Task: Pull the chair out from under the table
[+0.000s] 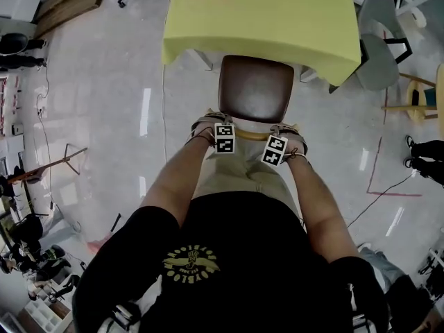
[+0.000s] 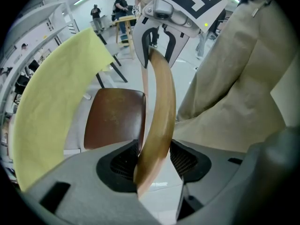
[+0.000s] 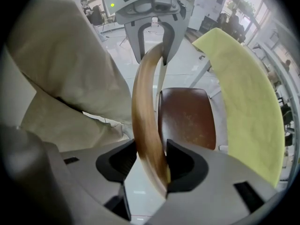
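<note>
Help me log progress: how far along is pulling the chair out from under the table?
Done: the left gripper and right gripper are both shut on the wooden backrest. In hand: the pull, with the brown seat almost wholly clear of the yellow table. Left: its far edge sits at the table's edge, so probably a bit more.

Black tee point(image 1: 229, 255), khaki trousers point(image 1: 243, 175)

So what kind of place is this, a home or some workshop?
Probably a lab or workshop: red tape lines and a loose cable on the bare floor, with gear piled along the edge.
</note>
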Motion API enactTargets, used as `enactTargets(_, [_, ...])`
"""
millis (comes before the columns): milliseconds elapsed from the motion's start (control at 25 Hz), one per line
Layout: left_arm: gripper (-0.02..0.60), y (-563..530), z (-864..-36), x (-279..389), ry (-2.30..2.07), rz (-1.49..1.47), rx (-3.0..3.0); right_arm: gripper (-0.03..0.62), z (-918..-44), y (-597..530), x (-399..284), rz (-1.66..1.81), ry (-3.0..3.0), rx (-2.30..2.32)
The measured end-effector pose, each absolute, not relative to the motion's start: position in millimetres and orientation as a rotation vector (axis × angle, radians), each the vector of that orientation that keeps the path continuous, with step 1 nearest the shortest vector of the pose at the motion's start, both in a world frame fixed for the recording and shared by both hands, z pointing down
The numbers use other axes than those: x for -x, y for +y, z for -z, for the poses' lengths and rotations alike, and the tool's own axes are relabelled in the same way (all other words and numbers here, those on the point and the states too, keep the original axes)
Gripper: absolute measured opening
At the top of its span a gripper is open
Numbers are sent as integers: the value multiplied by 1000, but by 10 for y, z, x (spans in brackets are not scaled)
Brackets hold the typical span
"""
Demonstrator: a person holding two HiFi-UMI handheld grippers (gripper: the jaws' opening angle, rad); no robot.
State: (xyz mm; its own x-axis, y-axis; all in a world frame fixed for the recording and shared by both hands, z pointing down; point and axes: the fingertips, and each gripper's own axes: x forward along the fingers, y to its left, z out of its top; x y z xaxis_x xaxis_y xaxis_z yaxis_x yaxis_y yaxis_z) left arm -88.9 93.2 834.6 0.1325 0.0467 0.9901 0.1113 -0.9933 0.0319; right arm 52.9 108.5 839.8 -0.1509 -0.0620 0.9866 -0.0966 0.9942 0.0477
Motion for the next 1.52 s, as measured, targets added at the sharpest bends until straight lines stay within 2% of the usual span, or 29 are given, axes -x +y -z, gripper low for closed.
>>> enactTargets(920, [200,1742,-8340,859,-55,2083,2369,193,-8388,1788,-567,-1,-1743,-57])
enactTargets(1160, [219,1719,-8243,849,15,2107,2595,206,-8382,1795,-562,-74,-1749,-118])
enactTargets(1320, [218,1635,-8079,1025,153,2037,2747,218,-8309,1773,-554,-162,-1768,-191])
enactTargets(1520, [218,1349,-7772,1282,528,1937,2945,216,-8027,1721,-664,-322,-1801,-347])
